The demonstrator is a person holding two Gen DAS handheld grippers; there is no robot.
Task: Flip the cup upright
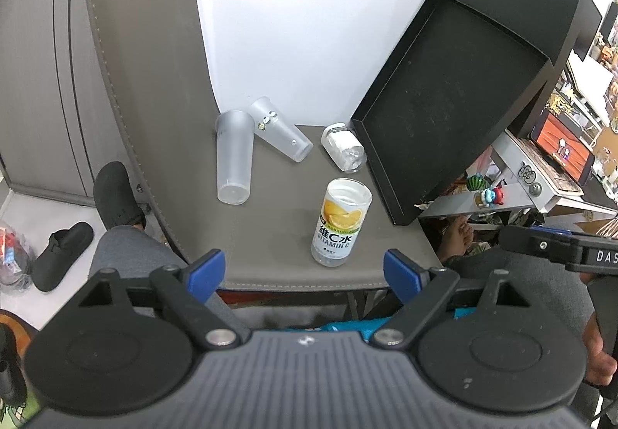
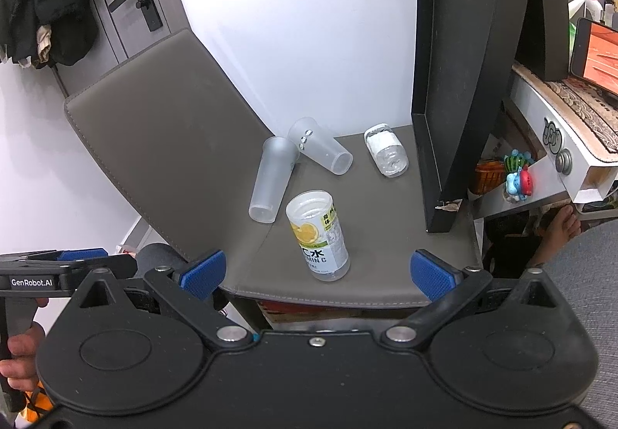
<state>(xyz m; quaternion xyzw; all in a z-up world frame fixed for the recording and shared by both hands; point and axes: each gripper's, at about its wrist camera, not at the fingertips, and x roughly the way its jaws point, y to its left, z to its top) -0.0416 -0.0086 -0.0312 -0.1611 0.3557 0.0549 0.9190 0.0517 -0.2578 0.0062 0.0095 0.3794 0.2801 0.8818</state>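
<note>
A cut-off Vitamin C bottle cup (image 1: 342, 222) with a lemon label stands on the grey chair seat (image 1: 278, 259), nearest to me; it also shows in the right wrist view (image 2: 318, 235). Behind it a tall frosted cup (image 1: 233, 156) (image 2: 272, 179) and a shorter frosted cup with small stickers (image 1: 280, 129) (image 2: 320, 145) lie on their sides, touching near the chair back. A small clear jar (image 1: 343, 147) (image 2: 386, 150) lies on its side at the right. My left gripper (image 1: 303, 274) and right gripper (image 2: 318, 270) are open and empty, in front of the seat's front edge.
A black tray (image 1: 448, 100) (image 2: 452, 81) leans upright at the seat's right side. The chair back (image 1: 146, 81) rises on the left. A white wall stands behind. A shelf with toys (image 2: 517, 177) is at the right. My knees and slippers (image 1: 61, 255) are below.
</note>
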